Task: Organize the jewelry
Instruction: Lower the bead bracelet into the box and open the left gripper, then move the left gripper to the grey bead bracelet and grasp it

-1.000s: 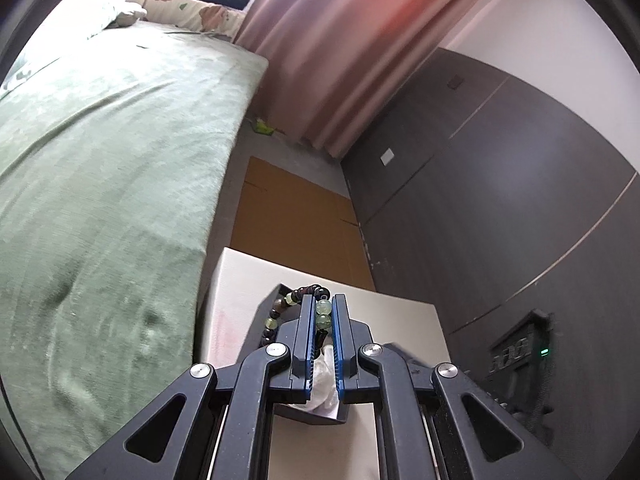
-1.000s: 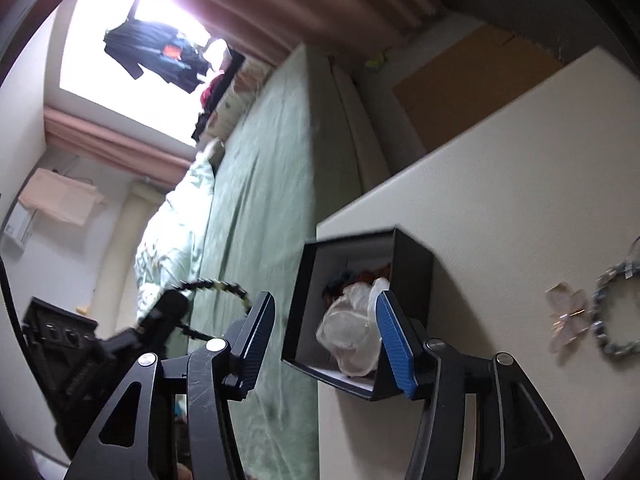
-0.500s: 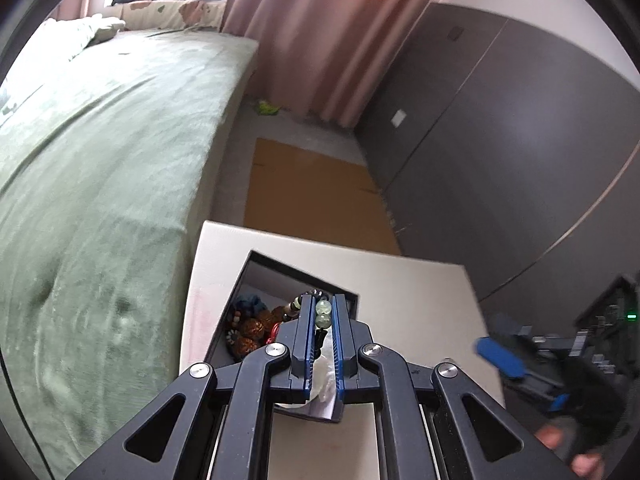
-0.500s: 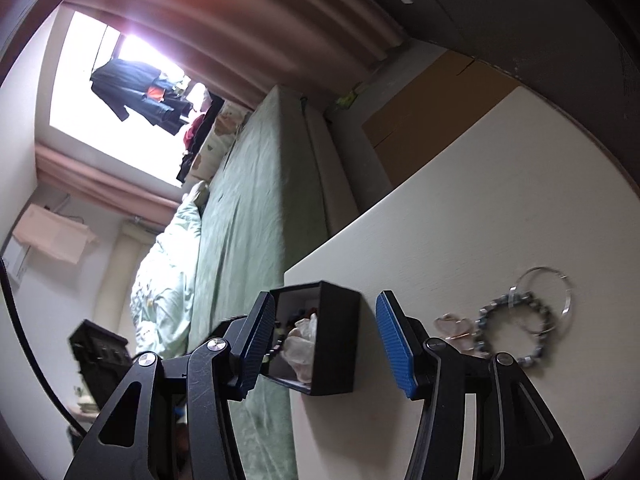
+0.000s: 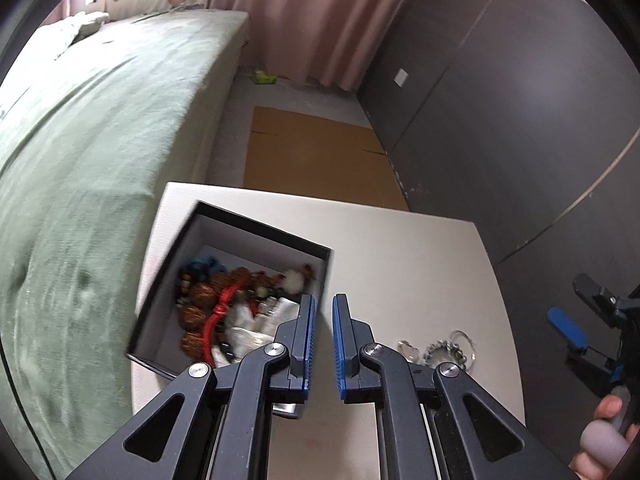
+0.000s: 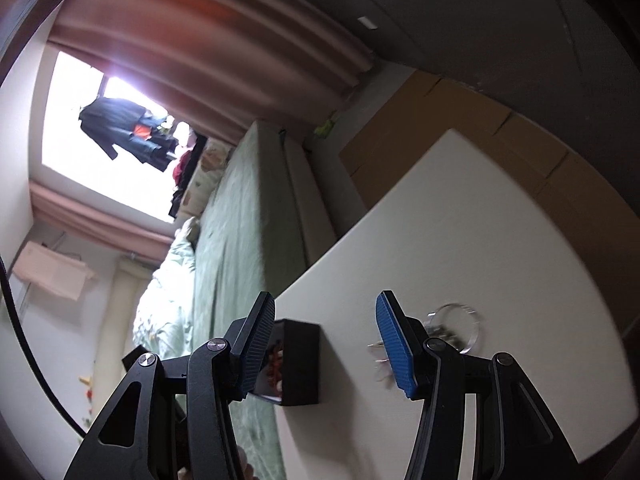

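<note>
1. Your left gripper [image 5: 323, 344] hovers over the near right corner of the black box [image 5: 256, 226] with its jaws parted a little and nothing between them; it is released.
2. The box sits on the white surface [image 5: 420, 264] at its bed-side edge, already heaped with bead bracelets [image 5: 200, 308] and a red cord.
3. Loose pieces remain outside: a pale clip-like piece [image 5: 407, 349] and a beaded bracelet [image 5: 443, 354] with a thin ring [image 5: 464, 338], lying just right of the box.
4. Your right gripper [image 6: 326, 346] is spread wide and empty, the box and these pieces lying ahead of it.
5. Judging from both views, the right gripper is nearer; the bracelet lies flat, so come down onto its rim.
</note>
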